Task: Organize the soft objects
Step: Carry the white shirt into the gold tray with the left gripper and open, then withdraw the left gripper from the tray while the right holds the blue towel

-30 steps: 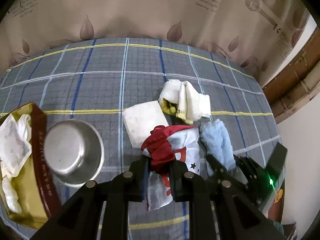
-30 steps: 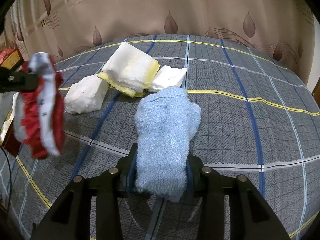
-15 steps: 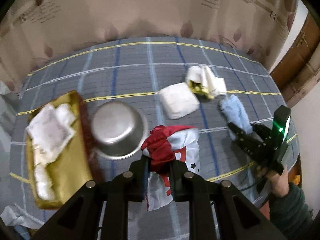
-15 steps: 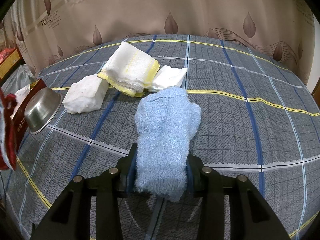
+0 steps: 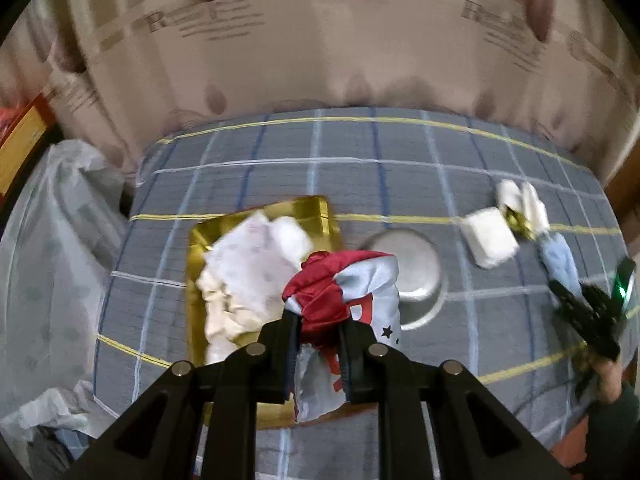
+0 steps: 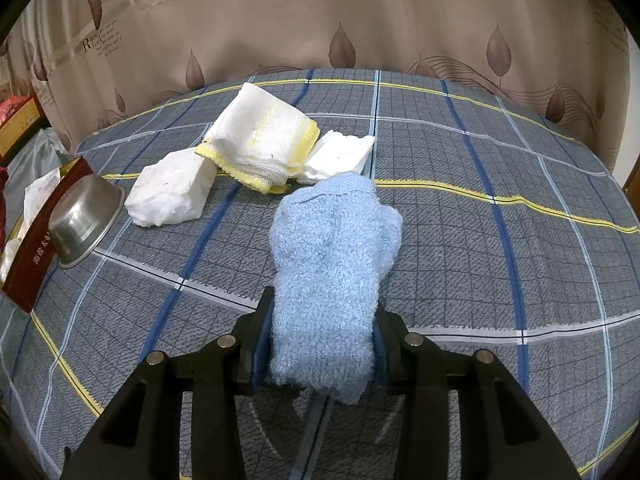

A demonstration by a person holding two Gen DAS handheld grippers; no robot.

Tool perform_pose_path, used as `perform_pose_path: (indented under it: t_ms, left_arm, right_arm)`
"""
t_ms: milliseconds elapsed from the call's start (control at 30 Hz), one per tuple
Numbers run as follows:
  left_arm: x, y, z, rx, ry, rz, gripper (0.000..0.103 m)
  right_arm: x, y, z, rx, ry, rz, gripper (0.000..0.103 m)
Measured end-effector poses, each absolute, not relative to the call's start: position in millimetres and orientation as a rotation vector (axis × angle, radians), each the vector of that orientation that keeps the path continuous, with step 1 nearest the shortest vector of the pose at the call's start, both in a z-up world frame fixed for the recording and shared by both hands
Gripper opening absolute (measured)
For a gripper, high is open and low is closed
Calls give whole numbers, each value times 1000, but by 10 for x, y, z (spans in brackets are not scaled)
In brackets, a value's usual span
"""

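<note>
Red-and-white cloth (image 5: 340, 292), pinched by the left gripper (image 5: 316, 340) above the gold box (image 5: 320, 210), could snag the steel bowl (image 5: 416, 276) at 3 o'clock, while the right gripper (image 6: 320, 356), clamping the blue towel (image 6: 332, 256), risks dragging it.

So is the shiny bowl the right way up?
No, tipped: the metal bowl leans against the red box, its mouth facing sideways.

Gold box (image 5: 324, 210) is already stuffed with white cloths (image 5: 248, 272), so not much room left in there. Steel bowl (image 5: 416, 276) sits right beside it, crowding that side, while the plaid cloth (image 6: 500, 160) to the right of the 3 white bundles (image 6: 260, 144) is wide open.
</note>
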State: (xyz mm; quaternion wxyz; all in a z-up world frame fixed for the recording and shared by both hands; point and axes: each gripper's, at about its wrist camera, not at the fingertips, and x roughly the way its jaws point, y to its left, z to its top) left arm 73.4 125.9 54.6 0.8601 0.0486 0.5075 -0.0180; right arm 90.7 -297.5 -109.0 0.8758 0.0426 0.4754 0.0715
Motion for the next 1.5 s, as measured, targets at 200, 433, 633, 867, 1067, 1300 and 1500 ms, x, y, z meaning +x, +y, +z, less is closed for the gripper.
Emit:
perform_pose_path:
  t_ms: [200, 433, 633, 867, 1067, 1300, 1500]
  left_arm:
    - [981, 1492, 369, 61, 1059, 14, 17]
    - [1312, 1509, 30, 56, 1086, 31, 17]
    - [1529, 1503, -146, 98, 1100, 61, 19]
    - [1622, 1512, -245, 101, 1110, 75, 32]
    - [1614, 1584, -178, 57, 1106, 73, 34]
    - [1588, 1567, -20, 67, 1068, 42, 45]
    - [1507, 1617, 65, 43, 1048, 51, 45]
  right_arm:
    - [906, -2967, -1096, 89, 992, 153, 43]
    - [899, -2929, -1097, 58, 995, 149, 43]
    - [901, -2938, -1098, 61, 995, 150, 44]
    - [899, -2924, -1096, 55, 995, 149, 45]
    - [906, -2906, -1103, 52, 996, 150, 46]
    - [904, -2904, -1105, 51, 996, 149, 46]
    - [903, -2898, -1110, 46, 997, 148, 47]
